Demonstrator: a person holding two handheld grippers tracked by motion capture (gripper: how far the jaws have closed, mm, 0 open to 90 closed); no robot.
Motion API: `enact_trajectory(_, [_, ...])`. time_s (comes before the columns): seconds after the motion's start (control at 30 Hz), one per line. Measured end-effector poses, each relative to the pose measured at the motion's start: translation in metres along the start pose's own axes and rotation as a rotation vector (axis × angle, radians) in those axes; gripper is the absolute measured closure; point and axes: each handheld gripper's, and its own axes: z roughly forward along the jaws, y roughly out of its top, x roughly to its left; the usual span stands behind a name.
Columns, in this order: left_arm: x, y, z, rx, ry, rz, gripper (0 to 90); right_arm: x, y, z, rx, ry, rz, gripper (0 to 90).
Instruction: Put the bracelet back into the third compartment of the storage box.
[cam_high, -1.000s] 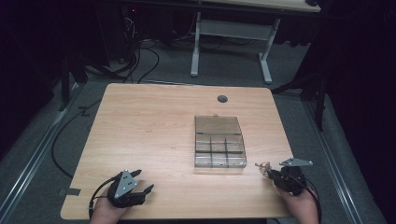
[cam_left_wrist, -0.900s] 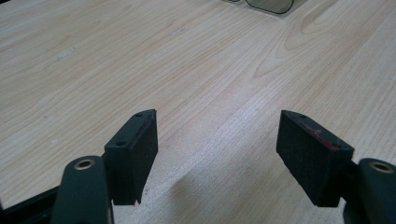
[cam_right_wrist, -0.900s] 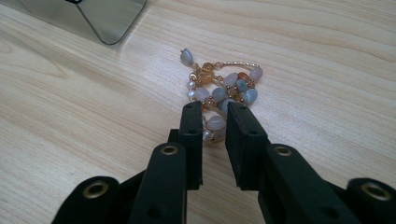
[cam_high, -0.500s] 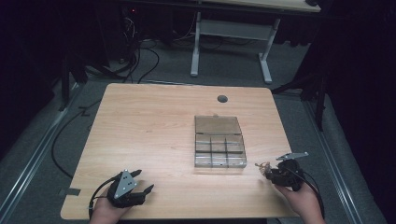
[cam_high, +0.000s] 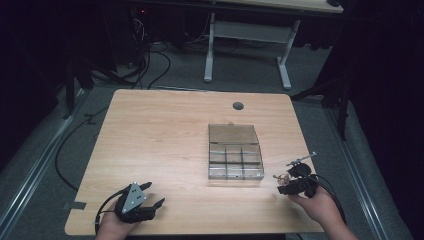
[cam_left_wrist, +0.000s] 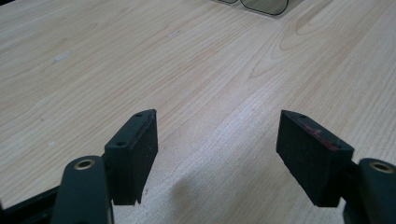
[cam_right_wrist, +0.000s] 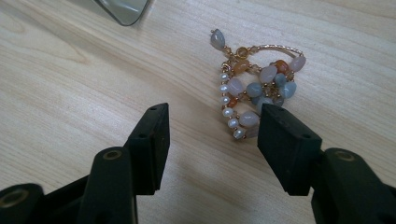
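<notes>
Beaded and gold-wired, a small piece of jewellery (cam_right_wrist: 254, 88) lies flat on the wooden table (cam_high: 165, 135), a tangle of pearl, grey and orange beads. In the right gripper view it rests just ahead of the right gripper (cam_right_wrist: 212, 140), partly hidden by one black pad, and nothing sits between the 2 jaws, which have just been opening and stand apart. In the high view the jewellery (cam_high: 281, 177) lies near the front right corner of a clear compartment box (cam_high: 235, 152). The left gripper (cam_left_wrist: 217, 158) rests low near the table's front left, its jaws wide apart over bare wood.
</notes>
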Motion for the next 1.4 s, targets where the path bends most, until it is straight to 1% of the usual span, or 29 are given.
enact_trajectory(0.07, [0.000, 0.000, 0.000, 0.001, 0.000, 0.002, 30.1, -0.001, 0.004, 0.001, 0.038, -0.009, -0.013, 40.3])
enact_trajectory(0.1, [0.000, 0.000, 0.000, 0.002, 0.000, 0.003, 30.1, -0.002, 0.006, 0.001, 0.051, -0.001, -0.014, 39.8])
enact_trajectory(0.13, [0.000, 0.000, 0.000, 0.002, 0.000, 0.005, 30.1, -0.002, 0.008, 0.001, 0.051, 0.005, -0.007, 39.2])
enact_trajectory(0.2, [0.000, 0.000, 0.000, 0.003, 0.000, 0.005, 30.1, -0.004, 0.012, 0.001, 0.070, 0.008, -0.004, 38.3])
enact_trajectory(0.27, [0.000, 0.000, 0.000, 0.003, -0.001, 0.004, 30.1, -0.005, 0.015, 0.002, 0.067, 0.018, 0.006, 37.7])
enact_trajectory(0.33, [0.000, 0.000, 0.000, 0.003, -0.001, 0.005, 30.1, -0.007, 0.018, 0.001, 0.078, 0.025, 0.020, 36.9])
enact_trajectory(0.4, [0.000, 0.000, 0.000, 0.003, -0.001, 0.005, 30.1, -0.009, 0.022, 0.001, 0.085, 0.033, 0.017, 36.5])
enact_trajectory(0.43, [0.000, 0.000, 0.000, 0.003, -0.001, 0.004, 30.1, -0.010, 0.023, 0.002, 0.077, 0.040, 0.022, 36.3])
enact_trajectory(0.5, [0.000, 0.000, 0.000, 0.003, -0.001, 0.004, 30.1, -0.012, 0.025, 0.003, 0.088, 0.044, 0.027, 35.5])
enact_trajectory(0.53, [0.000, 0.000, 0.000, 0.003, -0.002, 0.004, 30.1, -0.013, 0.027, 0.003, 0.097, 0.038, 0.022, 35.0])
enact_trajectory(0.57, [0.000, 0.000, 0.000, 0.003, -0.002, 0.004, 30.1, -0.014, 0.028, 0.003, 0.100, 0.047, 0.024, 34.4])
enact_trajectory(0.63, [0.000, 0.000, 0.000, 0.003, -0.003, 0.004, 30.1, -0.017, 0.030, 0.004, 0.100, 0.046, 0.036, 33.4])
enact_trajectory(0.7, [0.000, 0.000, 0.000, 0.003, -0.003, 0.005, 30.1, -0.020, 0.031, 0.005, 0.100, 0.055, 0.045, 33.0])
enact_trajectory(0.73, [0.000, 0.000, 0.000, 0.003, -0.003, 0.005, 30.1, -0.022, 0.032, 0.005, 0.110, 0.049, 0.048, 32.9])
enact_trajectory(0.8, [0.000, 0.000, 0.000, 0.003, -0.003, 0.006, 30.1, -0.024, 0.034, 0.006, 0.109, 0.045, 0.051, 32.0])
enact_trajectory(0.83, [0.000, 0.000, 0.000, 0.003, -0.003, 0.006, 30.1, -0.026, 0.035, 0.006, 0.117, 0.038, 0.053, 31.2])
enact_trajectory(0.97, [0.000, 0.000, 0.000, 0.004, -0.004, 0.004, 30.1, -0.030, 0.038, 0.012, 0.138, 0.039, 0.055, 28.4])
enact_trajectory(1.1, [0.000, 0.000, 0.000, 0.004, -0.005, 0.004, 30.1, -0.028, 0.041, 0.019, 0.158, 0.039, 0.049, 27.6])
enact_trajectory(1.2, [0.000, 0.000, 0.000, 0.004, -0.005, 0.005, 30.1, -0.025, 0.043, 0.026, 0.179, 0.021, 0.028, 28.3])
enact_trajectory(1.3, [0.000, 0.000, 0.000, 0.004, -0.005, 0.006, 30.1, -0.021, 0.045, 0.026, 0.177, -0.016, 0.009, 37.8])
enact_trajectory(1.33, [0.000, 0.000, 0.000, 0.004, -0.006, 0.006, 30.1, -0.020, 0.045, 0.026, 0.181, -0.041, -0.005, 42.5])
enact_trajectory(1.37, [0.000, 0.000, 0.000, 0.004, -0.007, 0.006, 30.1, -0.018, 0.045, 0.026, 0.183, -0.060, -0.024, 44.4])
enact_trajectory(1.4, [0.000, 0.000, 0.000, 0.004, -0.007, 0.006, 30.1, -0.018, 0.045, 0.026, 0.182, -0.060, -0.034, 46.5])
